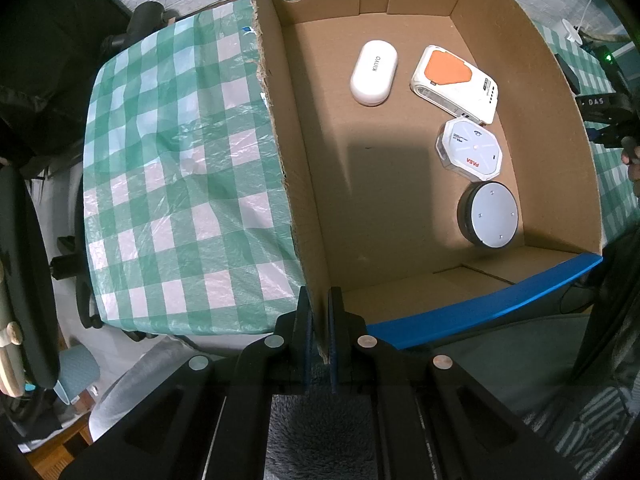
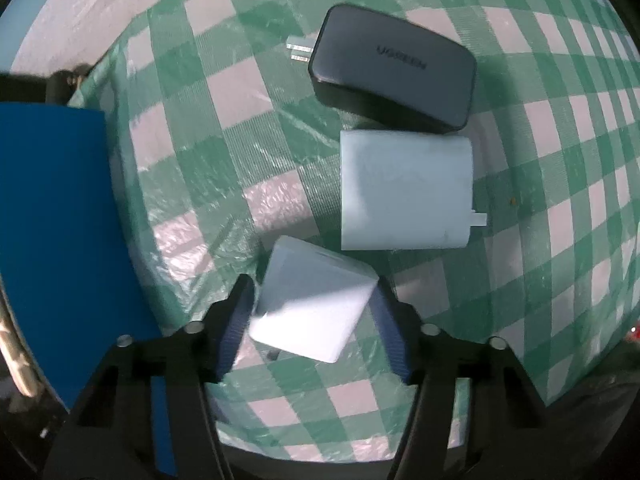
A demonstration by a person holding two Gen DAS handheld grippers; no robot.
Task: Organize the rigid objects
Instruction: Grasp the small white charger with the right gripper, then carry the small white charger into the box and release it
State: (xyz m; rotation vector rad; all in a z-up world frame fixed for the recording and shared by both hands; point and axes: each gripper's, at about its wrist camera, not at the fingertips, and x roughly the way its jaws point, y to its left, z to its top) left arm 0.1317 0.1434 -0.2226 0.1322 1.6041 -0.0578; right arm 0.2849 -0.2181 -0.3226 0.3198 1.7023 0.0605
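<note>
My left gripper (image 1: 319,300) points straight down and is shut on the left wall of a cardboard box (image 1: 288,184) with blue-taped edges. On the box floor lie a white KINYO case (image 1: 374,73), a white and orange device (image 1: 454,80), an octagonal PASA gadget (image 1: 470,148) and a round black puck with a grey top (image 1: 488,214). In the right wrist view my right gripper (image 2: 314,300) holds a small white charger (image 2: 312,304) turned at an angle, with both pads touching its sides. Beyond it lie a larger white charger (image 2: 404,192) and a dark grey UGREEN charger (image 2: 392,68).
A green and white checked cloth (image 1: 172,168) covers the table. The box's blue outer side (image 2: 52,216) stands just left of the right gripper. Black chair parts (image 1: 24,240) sit off the table's left edge, and dark gear (image 1: 600,104) lies past the box's right wall.
</note>
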